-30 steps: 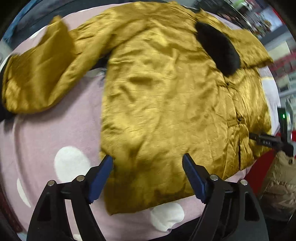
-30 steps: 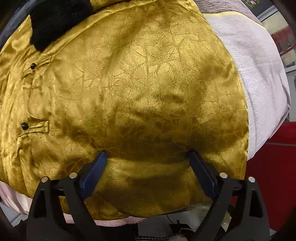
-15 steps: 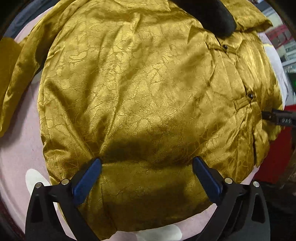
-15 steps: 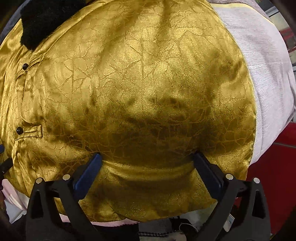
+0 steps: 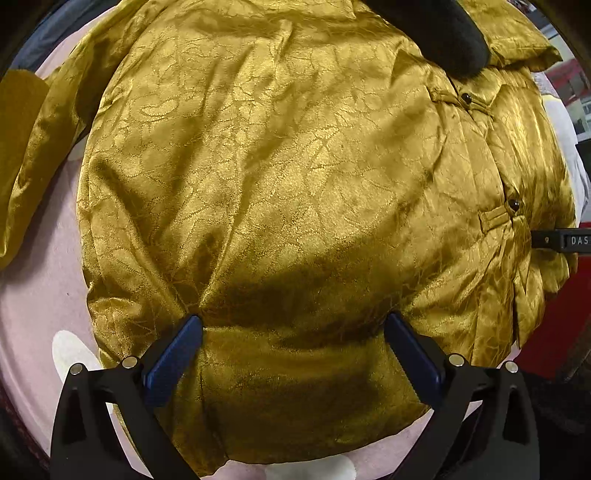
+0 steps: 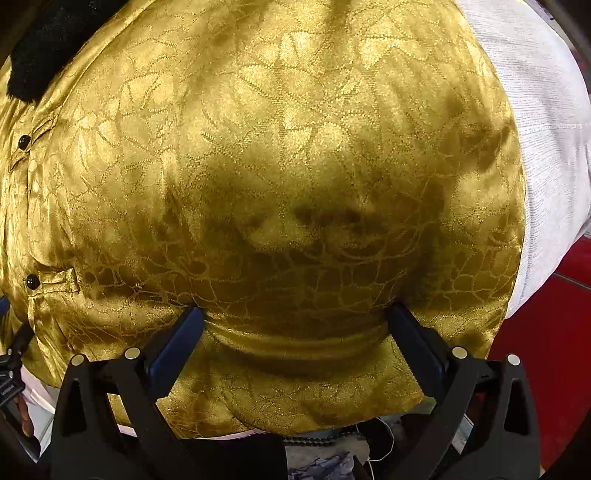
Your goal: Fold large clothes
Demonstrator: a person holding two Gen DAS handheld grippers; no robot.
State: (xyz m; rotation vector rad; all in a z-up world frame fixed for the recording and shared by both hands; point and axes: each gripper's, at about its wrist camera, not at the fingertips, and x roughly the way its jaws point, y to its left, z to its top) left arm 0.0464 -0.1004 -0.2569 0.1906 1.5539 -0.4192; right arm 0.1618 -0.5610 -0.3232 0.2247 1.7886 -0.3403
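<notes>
My left gripper (image 5: 293, 328) and right gripper (image 6: 295, 321) press the gold jacket's (image 5: 280, 177) near hem. Both jaws stand apart.

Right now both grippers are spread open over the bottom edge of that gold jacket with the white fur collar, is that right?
Nearly. The collar is black, not white, as the left wrist view shows. The rest holds: the left gripper and right gripper are both open over the bottom edge of the gold jacket.

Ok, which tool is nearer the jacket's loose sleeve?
Left. The left tool is at the jacket hem, sleeve off to its left; the right tool is over the other front panel, sleeve unseen there.
</notes>
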